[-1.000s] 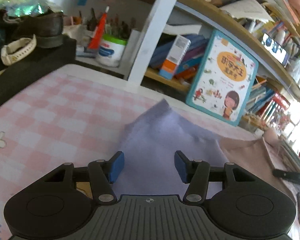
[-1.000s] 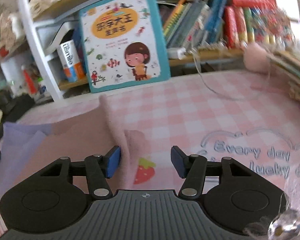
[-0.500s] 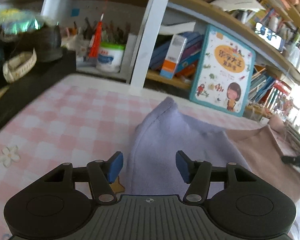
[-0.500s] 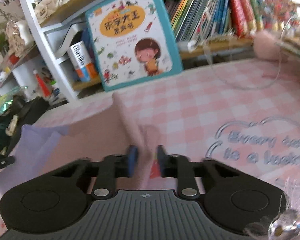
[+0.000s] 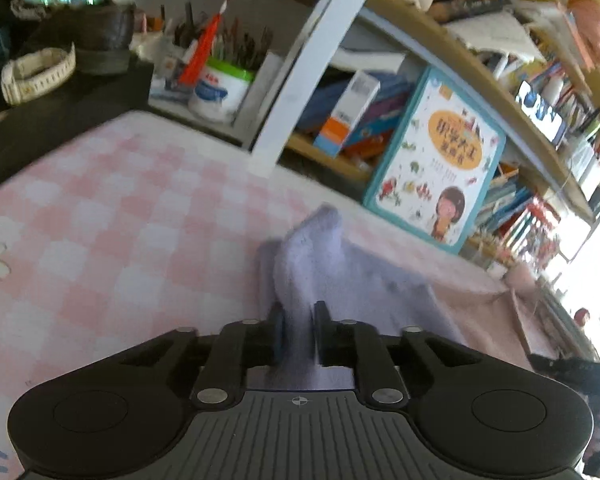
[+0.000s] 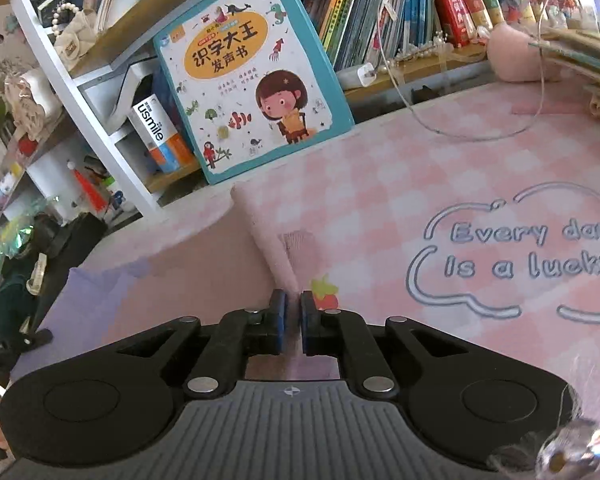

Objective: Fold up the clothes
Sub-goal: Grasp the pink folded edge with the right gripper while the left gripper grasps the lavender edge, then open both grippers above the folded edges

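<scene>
Your left gripper (image 5: 297, 334) is clenched on a raised fold of the soft lavender knit garment (image 5: 340, 272), fingers nearly together with cloth bunched between them; the rest of that garment trails ahead and right over the pink checked table mat (image 5: 100, 216). Your right gripper (image 6: 291, 322) is pinched tight on the edge of the pale pink knit garment (image 6: 204, 264); that cloth spreads left of the fingers, its hem running ahead toward the teal children's picture book (image 6: 244, 76).

Pink checked mat (image 6: 440, 168) under a lilac-and-pink garment (image 6: 204, 264), book (image 6: 244, 72) behind.
</scene>
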`<state>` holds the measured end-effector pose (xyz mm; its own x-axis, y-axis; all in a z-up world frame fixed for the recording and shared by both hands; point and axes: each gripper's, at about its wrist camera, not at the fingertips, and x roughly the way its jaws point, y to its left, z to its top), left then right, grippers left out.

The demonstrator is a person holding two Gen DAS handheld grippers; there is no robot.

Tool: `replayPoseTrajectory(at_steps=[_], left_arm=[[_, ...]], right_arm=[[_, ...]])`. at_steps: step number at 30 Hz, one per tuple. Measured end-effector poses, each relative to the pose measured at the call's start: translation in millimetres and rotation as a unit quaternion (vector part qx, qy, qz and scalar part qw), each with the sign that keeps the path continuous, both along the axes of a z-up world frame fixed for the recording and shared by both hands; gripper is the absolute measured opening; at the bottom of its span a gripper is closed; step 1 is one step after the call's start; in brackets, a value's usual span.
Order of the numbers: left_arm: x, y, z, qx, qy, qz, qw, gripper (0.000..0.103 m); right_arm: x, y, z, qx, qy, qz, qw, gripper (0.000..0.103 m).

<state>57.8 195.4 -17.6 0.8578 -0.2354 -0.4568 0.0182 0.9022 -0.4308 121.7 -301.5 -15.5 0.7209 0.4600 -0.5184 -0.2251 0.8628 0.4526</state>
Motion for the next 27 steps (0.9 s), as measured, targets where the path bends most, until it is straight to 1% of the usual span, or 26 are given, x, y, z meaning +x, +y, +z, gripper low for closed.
replayPoseTrajectory(at_steps=[1,2,3,5,7,8,10,12,13,14,15,16,18,19,20,22,24,26,27], left_arm=[[-1,0,5,0.011,-0.014,0.003,0.9998,0.037],[0,-2,11,0.026,-0.027,0.005,0.9993,0.047],[2,-4,17,0.043,-0.037,0.008,0.9983,0.051],[14,-11,26,0.081,-0.040,0.010,0.9959,0.051],[28,-17,29,0.102,-0.030,0.005,0.9943,0.051],[36,-19,29,0.105,-0.023,0.004,0.9941,0.051],[48,-22,26,0.099,-0.012,-0.004,0.9950,0.051],[56,-24,21,0.094,0.001,-0.014,0.9955,0.049],[60,-25,17,0.090,0.013,-0.020,0.9957,0.041],[64,-24,13,0.082,0.026,-0.022,0.9961,0.017],[66,-21,10,0.075,0.036,-0.019,0.9964,0.005],[67,-17,7,0.066,0.039,-0.015,0.9969,0.005],[66,-9,3,0.039,0.040,-0.011,0.9983,0.005],[66,-7,0,0.034,0.045,-0.008,0.9984,0.005],[67,-7,-3,0.034,0.049,-0.006,0.9982,0.005],[69,-7,-5,0.032,0.052,-0.004,0.9981,0.006],[69,-6,-4,0.029,0.054,-0.004,0.9981,0.009],[67,-6,-1,0.034,0.052,-0.003,0.9981,0.010],[63,-6,2,0.038,0.046,0.000,0.9982,0.015]], right_arm=[[-1,0,4,-0.005,-0.008,0.000,1.000,0.016],[0,2,9,-0.017,-0.021,-0.002,1.000,0.026],[0,4,14,-0.030,-0.033,-0.002,0.999,0.031],[5,15,23,-0.062,-0.053,0.006,0.997,0.031],[13,26,28,-0.084,-0.063,0.022,0.994,0.031],[18,34,30,-0.096,-0.066,0.032,0.993,0.031],[26,45,29,-0.117,-0.064,0.045,0.990,0.031],[34,53,26,-0.132,-0.057,0.051,0.988,0.030],[38,55,24,-0.136,-0.052,0.052,0.988,0.026],[42,55,20,-0.137,-0.045,0.056,0.988,0.012],[44,53,17,-0.135,-0.039,0.056,0.988,0.007],[45,49,16,-0.124,-0.039,0.053,0.990,0.007],[45,34,15,-0.072,-0.036,0.043,0.996,0.006],[44,28,13,-0.053,-0.031,0.036,0.998,0.006],[46,25,8,-0.043,-0.020,0.031,0.998,0.006],[50,25,-1,-0.042,-0.006,0.031,0.999,0.007],[50,23,-1,-0.029,-0.003,0.028,0.999,0.007],[49,22,1,-0.030,0.003,0.024,0.999,0.007],[48,22,3,-0.032,0.004,0.024,0.999,0.013]])
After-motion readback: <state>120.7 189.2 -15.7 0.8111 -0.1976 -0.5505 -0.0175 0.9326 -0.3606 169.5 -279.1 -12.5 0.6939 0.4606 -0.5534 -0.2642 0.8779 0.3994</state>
